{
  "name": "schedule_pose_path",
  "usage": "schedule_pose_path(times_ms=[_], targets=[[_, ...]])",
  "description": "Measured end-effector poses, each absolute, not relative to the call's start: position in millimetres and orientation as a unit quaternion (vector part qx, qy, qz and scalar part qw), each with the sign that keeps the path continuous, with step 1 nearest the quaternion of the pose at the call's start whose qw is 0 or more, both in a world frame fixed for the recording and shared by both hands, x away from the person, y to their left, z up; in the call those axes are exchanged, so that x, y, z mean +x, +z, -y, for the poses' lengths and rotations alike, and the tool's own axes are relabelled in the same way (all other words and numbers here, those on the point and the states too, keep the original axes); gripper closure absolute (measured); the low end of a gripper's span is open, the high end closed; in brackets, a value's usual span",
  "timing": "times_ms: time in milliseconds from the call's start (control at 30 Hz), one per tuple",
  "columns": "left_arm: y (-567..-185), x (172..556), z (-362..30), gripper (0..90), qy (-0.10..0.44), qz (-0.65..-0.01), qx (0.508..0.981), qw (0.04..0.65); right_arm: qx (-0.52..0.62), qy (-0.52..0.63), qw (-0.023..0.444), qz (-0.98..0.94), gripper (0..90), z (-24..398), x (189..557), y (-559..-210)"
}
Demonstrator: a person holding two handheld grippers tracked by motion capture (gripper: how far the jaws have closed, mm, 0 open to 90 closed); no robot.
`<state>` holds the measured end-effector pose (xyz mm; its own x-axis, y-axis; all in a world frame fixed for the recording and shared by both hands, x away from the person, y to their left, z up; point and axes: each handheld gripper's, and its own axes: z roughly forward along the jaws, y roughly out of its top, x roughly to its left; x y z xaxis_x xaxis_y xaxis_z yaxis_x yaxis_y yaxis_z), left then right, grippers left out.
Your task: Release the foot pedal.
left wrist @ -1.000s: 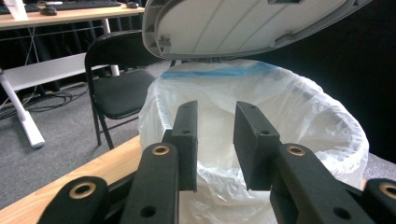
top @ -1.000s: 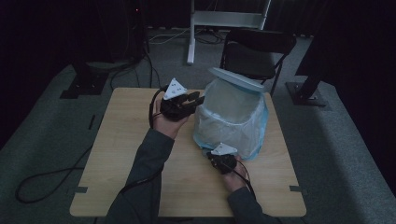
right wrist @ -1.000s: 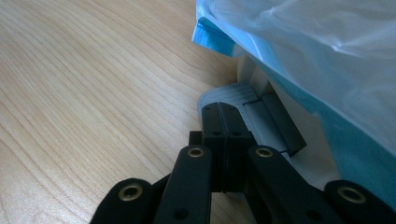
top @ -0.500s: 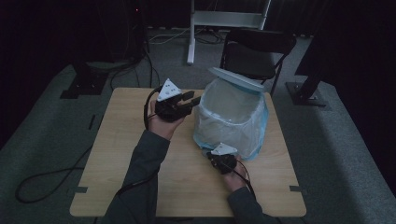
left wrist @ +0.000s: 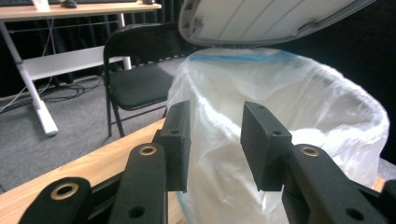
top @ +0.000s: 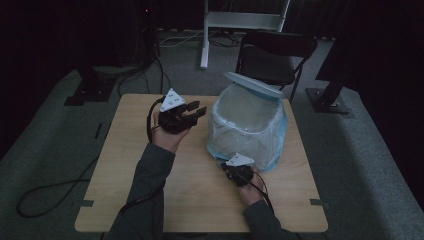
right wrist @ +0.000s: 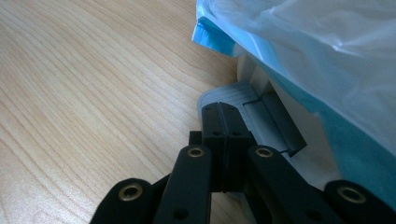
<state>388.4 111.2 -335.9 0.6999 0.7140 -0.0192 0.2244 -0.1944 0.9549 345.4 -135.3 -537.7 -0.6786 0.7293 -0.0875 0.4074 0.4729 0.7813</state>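
Note:
A white pedal bin lined with a translucent bag with a blue hem stands on the wooden table. Its lid is tilted up at the back. My left gripper hovers just left of the bin, pointing at the bag. Its jaws have just been opening, and they stand open with nothing between them. My right gripper is at the bin's near base. Its jaws are shut together, with the tips resting on the grey foot pedal under the bag's hem.
A black folding chair stands behind the table, close to the bin. A white desk frame is farther back. Cables lie on the grey floor at the left. Bare tabletop stretches to the left and front of the bin.
My left gripper has drawn back to the left, away from the bag's side, and its jaws stand wider apart. The right gripper has kept still at the pedal.

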Motion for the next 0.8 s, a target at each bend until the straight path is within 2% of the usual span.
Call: schedule_pose_path(times_ms=[400, 800], targets=[[-358, 384, -137, 61.1, 0.224, -0.342, 0.737, 0.538, 0.341, 0.385, 0.211, -0.831, 90.0, 135, 345, -538], [-374, 382, -146, 59.8, 0.217, -0.353, 0.741, 0.529, 0.343, 0.387, 0.210, -0.830, 90.0, 135, 345, -538]])
